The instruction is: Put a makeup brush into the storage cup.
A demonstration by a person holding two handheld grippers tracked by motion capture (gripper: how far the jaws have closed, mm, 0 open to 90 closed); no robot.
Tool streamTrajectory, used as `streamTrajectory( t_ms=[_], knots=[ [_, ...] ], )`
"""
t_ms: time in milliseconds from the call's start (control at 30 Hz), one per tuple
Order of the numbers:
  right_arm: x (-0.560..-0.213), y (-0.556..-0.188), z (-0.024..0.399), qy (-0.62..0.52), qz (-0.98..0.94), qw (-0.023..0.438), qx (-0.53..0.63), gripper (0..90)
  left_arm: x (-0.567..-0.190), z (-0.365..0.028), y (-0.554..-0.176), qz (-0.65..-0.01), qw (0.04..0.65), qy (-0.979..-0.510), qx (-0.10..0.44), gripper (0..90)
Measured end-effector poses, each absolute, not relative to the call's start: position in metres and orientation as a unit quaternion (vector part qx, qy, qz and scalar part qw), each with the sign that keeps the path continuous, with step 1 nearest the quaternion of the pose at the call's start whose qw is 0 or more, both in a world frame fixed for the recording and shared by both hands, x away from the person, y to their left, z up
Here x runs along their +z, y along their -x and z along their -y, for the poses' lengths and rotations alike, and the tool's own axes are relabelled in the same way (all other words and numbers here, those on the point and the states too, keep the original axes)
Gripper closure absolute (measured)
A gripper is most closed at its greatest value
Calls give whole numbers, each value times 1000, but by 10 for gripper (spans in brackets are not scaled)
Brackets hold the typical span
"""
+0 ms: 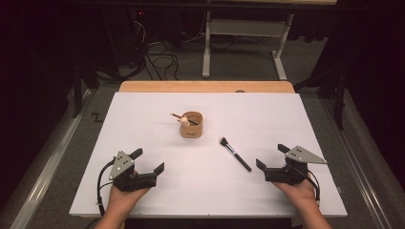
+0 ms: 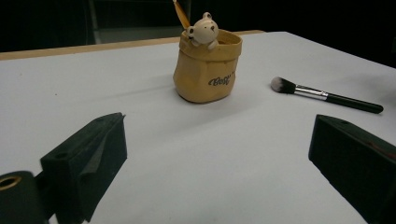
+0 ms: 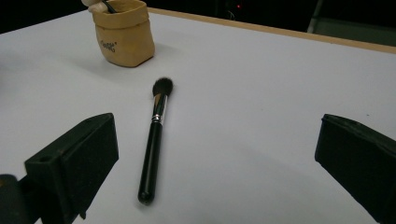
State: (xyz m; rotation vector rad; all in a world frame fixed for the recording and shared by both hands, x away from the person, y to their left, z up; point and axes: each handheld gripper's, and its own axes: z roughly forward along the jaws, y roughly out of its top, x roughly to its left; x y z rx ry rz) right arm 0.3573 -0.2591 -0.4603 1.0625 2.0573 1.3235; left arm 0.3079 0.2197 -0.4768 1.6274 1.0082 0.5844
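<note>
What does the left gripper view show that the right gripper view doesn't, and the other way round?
Left gripper view alone: the bear figure on the tan pouch's rim, with an orange stick rising behind it. Right gripper view alone: the makeup brush's full length to the butt end of its black handle. Both: the tan pouch, the makeup brush, the white table and open black jaws.

White tabletop (image 1: 157,191) on a wooden table (image 1: 205,86); beyond it, grey floor (image 1: 243,67) with tangled cables (image 1: 162,59).
</note>
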Motion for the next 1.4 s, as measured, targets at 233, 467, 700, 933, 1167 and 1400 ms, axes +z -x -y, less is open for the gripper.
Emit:
streamTrajectory(
  t_ms=[233, 467, 700, 933, 1167, 1400],
  knots=[
    [-461, -358, 254, -392, -764, 230, 459, 3, -476, -220, -308, -421, 538, -686, 251, 16],
    [-460, -359, 251, -395, -776, 223, 438, 3, -478, -223, -309, -419, 538, -687, 250, 15],
    [-459, -359, 248, -391, -791, 223, 415, 3, -476, -223, -307, -417, 543, -683, 254, 14],
    [-456, -359, 249, -391, -802, 215, 397, 3, -477, -223, -307, -418, 541, -686, 251, 14],
    [-459, -358, 247, -392, -818, 203, 370, 3, -477, -223, -306, -420, 542, -684, 248, 14],
    [-459, -355, 245, -392, -833, 196, 337, 4, -476, -222, -303, -418, 546, -686, 239, 12]
  ],
)
